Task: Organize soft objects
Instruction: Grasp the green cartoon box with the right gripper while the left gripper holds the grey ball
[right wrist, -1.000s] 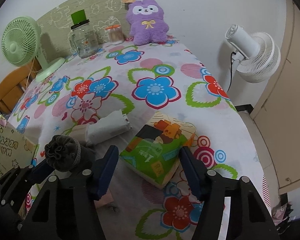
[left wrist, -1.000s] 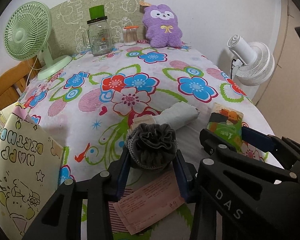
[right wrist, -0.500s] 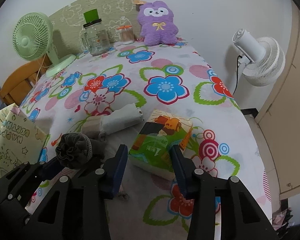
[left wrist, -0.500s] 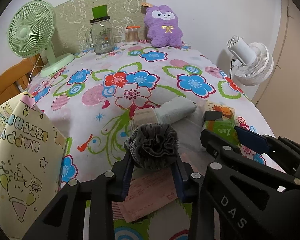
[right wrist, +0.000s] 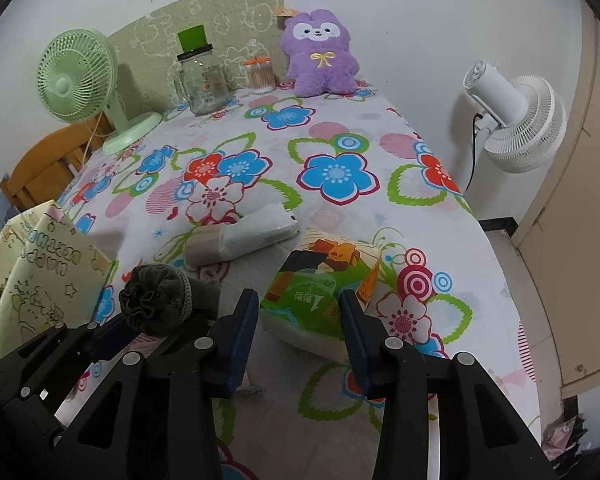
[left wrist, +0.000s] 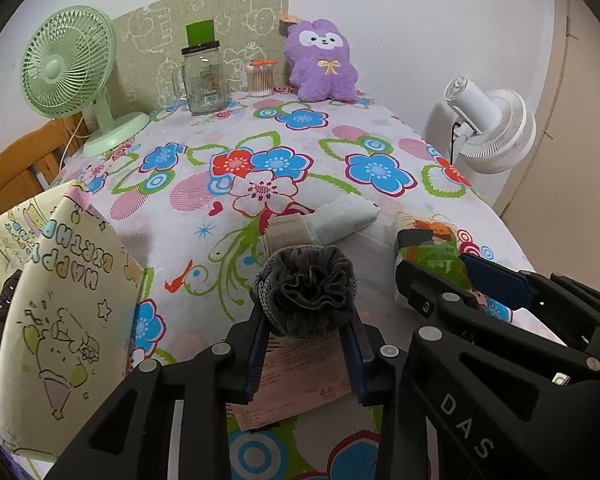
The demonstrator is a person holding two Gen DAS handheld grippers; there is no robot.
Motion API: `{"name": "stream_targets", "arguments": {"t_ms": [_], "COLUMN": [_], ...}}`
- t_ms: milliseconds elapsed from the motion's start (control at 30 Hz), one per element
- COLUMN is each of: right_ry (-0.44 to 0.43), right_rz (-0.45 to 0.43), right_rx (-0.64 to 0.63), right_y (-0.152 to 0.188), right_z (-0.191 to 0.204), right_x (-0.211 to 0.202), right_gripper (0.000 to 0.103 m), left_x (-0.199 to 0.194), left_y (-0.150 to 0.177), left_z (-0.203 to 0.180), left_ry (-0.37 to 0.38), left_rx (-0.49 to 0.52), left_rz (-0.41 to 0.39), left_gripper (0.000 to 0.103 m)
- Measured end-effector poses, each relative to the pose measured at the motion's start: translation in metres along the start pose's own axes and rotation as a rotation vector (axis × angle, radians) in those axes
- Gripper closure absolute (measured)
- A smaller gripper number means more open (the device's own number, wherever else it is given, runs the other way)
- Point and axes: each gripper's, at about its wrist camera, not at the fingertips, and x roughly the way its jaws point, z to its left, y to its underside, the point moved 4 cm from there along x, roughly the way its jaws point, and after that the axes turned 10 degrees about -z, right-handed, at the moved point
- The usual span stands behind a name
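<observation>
Moved since earlier: both grippers' jaws have just been closing. R gripper [right wrist: 298, 322] went from wide around the tissue pack [right wrist: 320, 292] to pinching its near end; L gripper [left wrist: 306, 320] tightened slightly on the grey sock bundle [left wrist: 306, 290]. Table items sit farther off than before, so both hands look raised/pulled back a bit.
Table: flowered tablecloth [left wrist: 260, 168] covers it; purple plush [left wrist: 324, 62], glass jar [left wrist: 202, 80], green fan [left wrist: 66, 68] at far edge, well apart from the work.
Gift bag: "Happy Birthday" paper bag [left wrist: 64, 320] stands at near-left edge, mouth up, beside L gripper. Prob the drop spot, my guess only.
Tissue pack: green/orange soft pack, long axis running away from R fingers, far end toward table centre. Near end between R jaws, pads pressing its sides; can't tell if it's clear of the cloth.
Rolled cloth: pale roll w/ tan band [left wrist: 328, 226] lies on table just beyond the sock bundle, long axis left-right, tilted up toward the right. Not held.
Sock bundle: ruffled end faces L cam, squeezed between the L pads, off the table above a pink paper slip [left wrist: 300, 384].
Key relation: bag lies left of both hands; L hand w/ socks is nearer, R must cross past it.
Risk: soft pack may sag or slip from an end-only pinch.
</observation>
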Motion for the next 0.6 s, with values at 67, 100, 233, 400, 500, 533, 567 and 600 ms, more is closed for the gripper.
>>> {"name": "stream_targets", "arguments": {"t_ms": [67, 100, 233, 400, 500, 533, 567, 600], "right_ry": [-0.002, -0.002, -0.004, -0.005, -0.006, -0.006, -0.006, -0.005], "right_rz": [-0.008, -0.012, -0.030, -0.053, -0.066, -0.071, -0.075, -0.082], "right_rx": [-0.002, -0.002, -0.005, -0.008, -0.010, -0.011, -0.012, -0.014], "right_y": [-0.001, -0.002, -0.005, -0.009, -0.011, -0.012, -0.013, -0.014], "right_z": [0.001, 0.002, 0.005, 0.008, 0.010, 0.011, 0.011, 0.012], "right_x": [-0.004, -0.006, -0.015, -0.026, -0.032, -0.035, -0.037, -0.040], "right_gripper": [0.058, 0.058, 0.058, 0.058, 0.058, 0.058, 0.058, 0.058], "left_x": [-0.004, -0.006, -0.014, -0.025, -0.032, -0.034, -0.037, -0.040], "left_y": [-0.001, -0.002, -0.005, -0.009, -0.012, -0.013, -0.014, -0.014], "left_z": [0.000, 0.001, 0.002, 0.002, 0.003, 0.003, 0.003, 0.003], "left_ry": [0.000, 0.000, 0.000, 0.000, 0.000, 0.000, 0.000, 0.001], "left_rx": [-0.001, -0.001, 0.000, 0.002, 0.002, 0.002, 0.001, 0.001], "left_rz": [-0.008, -0.012, -0.031, -0.052, -0.066, -0.070, -0.076, -0.081], "left_gripper": [0.069, 0.069, 0.069, 0.069, 0.069, 0.069, 0.069, 0.069]}}
